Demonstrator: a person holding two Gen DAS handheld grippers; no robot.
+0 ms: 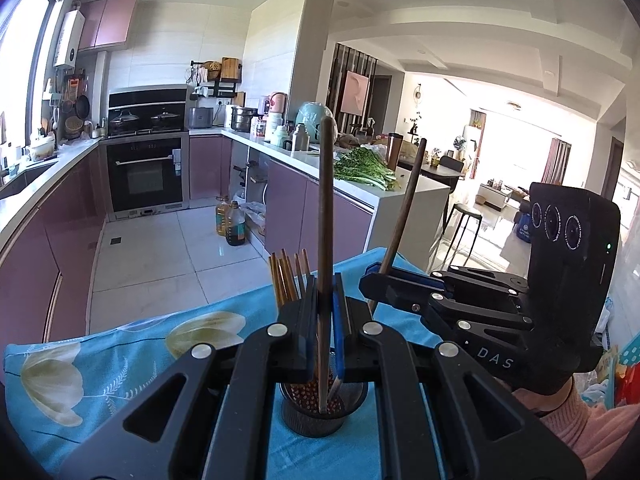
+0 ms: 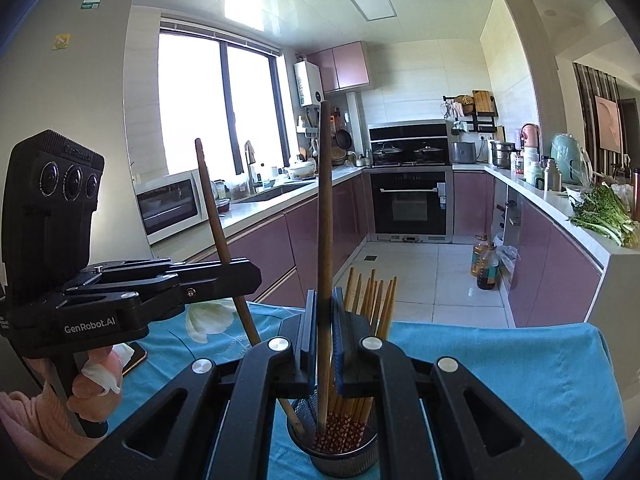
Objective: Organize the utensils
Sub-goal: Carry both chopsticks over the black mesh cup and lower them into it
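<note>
Here the task's things are two dark wooden chopsticks, each held nearly upright over the mesh utensil cup [image 2: 332,444], which stands on the blue flowered cloth [image 2: 520,368] at the near edge of the scene. One dark chopstick [image 2: 325,264] is pinched between the pressed-together blue pads of the right gripper [image 2: 325,344], and its lower tip is already seen inside the cup. The other dark chopstick [image 1: 325,240] is clamped the same way in the left gripper [image 1: 326,320]; its tip also reaches down to the cup's red patterned interior. A bundle of lighter chopsticks [image 2: 372,308] is already standing in the cup, fanned toward the far side.

The step in hand is judged to be the lowering and release of both sticks into the cup. It would be done best if each stick were kept close to vertical and brought down until its tip rests on the bottom before the pads are parted, so that nothing drops or bounces. The two grippers sit just beside one another, so one release at a time is advisable, with the freed gripper lifted straight up. Care should be taken that the light cup is not nudged or tipped, since the cloth beneath it may slide. The kitchen counter [image 1: 360,184] with greens lies well apart, to the far right.
</note>
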